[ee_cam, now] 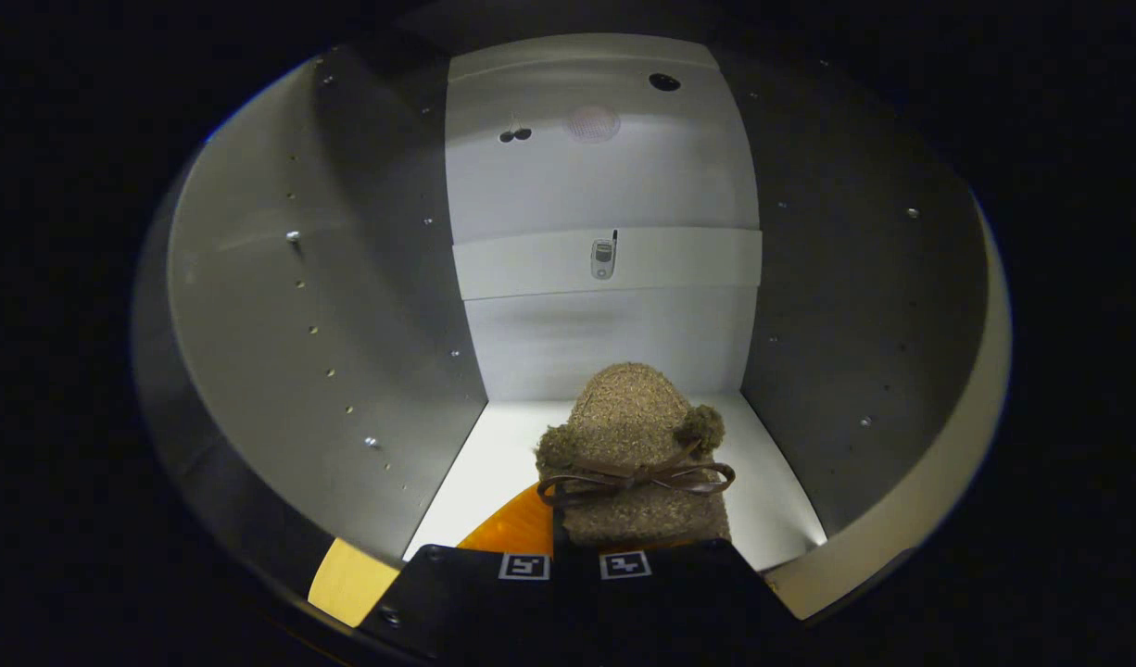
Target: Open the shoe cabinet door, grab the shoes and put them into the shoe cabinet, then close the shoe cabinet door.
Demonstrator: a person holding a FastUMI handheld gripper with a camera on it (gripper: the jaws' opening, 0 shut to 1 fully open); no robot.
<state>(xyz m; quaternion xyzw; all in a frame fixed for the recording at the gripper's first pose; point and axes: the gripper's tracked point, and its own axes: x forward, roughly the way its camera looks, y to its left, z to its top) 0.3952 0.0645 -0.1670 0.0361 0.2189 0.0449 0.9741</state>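
Claw [574, 556] sits low at the mouth of the white-walled shoe cabinet [605, 176], fingers drawn close together and seemingly pinching the heel of 1 fuzzy brown slipper with a thin brown bow [633, 454]; contact itself is hidden, so the grip is a judgement. Slipper toe points inward, sole on or just above the white cabinet floor [494, 463], an orange patch [517, 528] beside its heel. Cabinet holds nothing else I can make out. Best move: push further in, set flat, spread the fingers, back straight out clear of the side walls
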